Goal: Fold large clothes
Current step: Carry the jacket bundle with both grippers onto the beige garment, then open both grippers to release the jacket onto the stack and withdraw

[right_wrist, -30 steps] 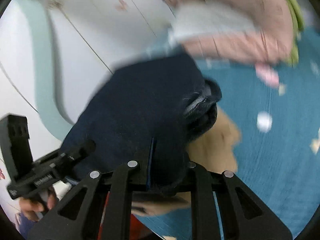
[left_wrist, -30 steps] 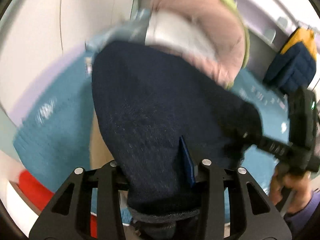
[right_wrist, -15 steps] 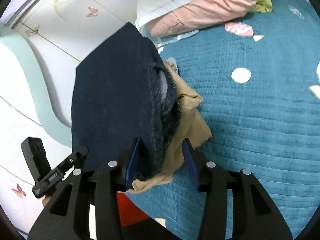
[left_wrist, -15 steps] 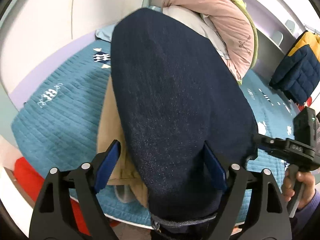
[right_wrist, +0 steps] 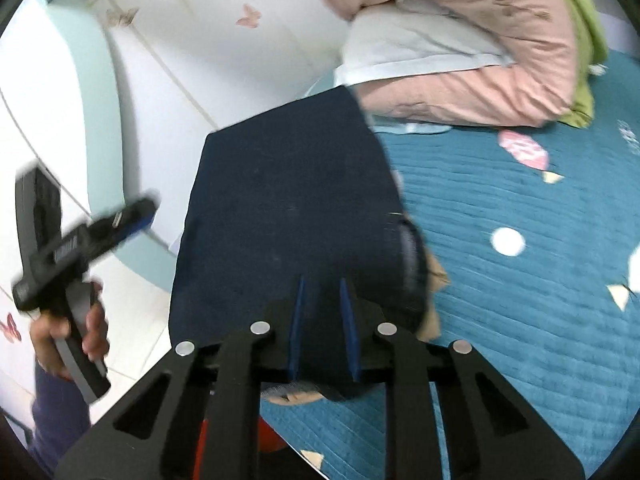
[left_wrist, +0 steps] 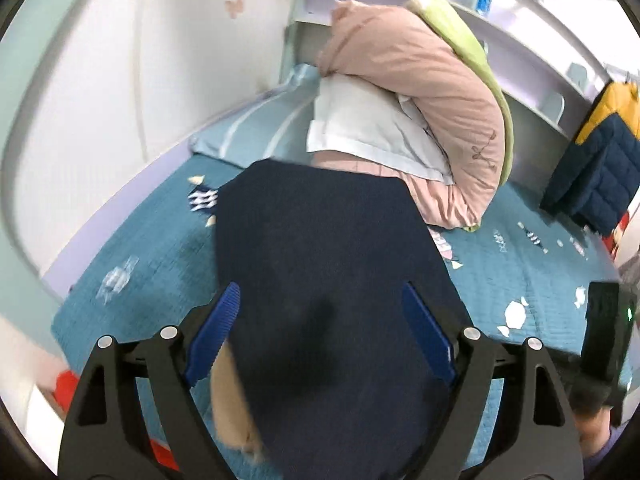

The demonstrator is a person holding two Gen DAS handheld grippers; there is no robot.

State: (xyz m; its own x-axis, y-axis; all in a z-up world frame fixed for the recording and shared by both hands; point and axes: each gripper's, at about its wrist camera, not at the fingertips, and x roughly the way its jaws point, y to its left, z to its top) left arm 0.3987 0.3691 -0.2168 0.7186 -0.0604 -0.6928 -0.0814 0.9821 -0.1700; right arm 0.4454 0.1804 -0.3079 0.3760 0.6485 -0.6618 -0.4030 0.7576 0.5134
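A dark navy garment (left_wrist: 320,240) lies folded on the teal bed cover (left_wrist: 520,272), on top of a tan garment (left_wrist: 232,404) that sticks out at its near edge. My left gripper (left_wrist: 320,292) hovers above the navy garment with its jaws wide open, and neither blue pad touches the cloth. In the right wrist view my right gripper (right_wrist: 322,292) is at the near edge of the navy garment (right_wrist: 288,200). Its jaws are closing, with only a narrow gap and dark cloth between the pads. A hand holds the left gripper (right_wrist: 136,216) at the left.
A pink quilt (left_wrist: 420,88) with a white pillow (left_wrist: 360,128) is piled at the head of the bed. A navy and yellow padded jacket (left_wrist: 600,168) lies at the far right. The wall (left_wrist: 120,80) runs along the left; something red (left_wrist: 68,380) lies below the bed's edge.
The left jaws opened, let the navy garment go and lifted away. The garment now lies flat on the bed. The right jaws opened, then narrowed again at its near edge.
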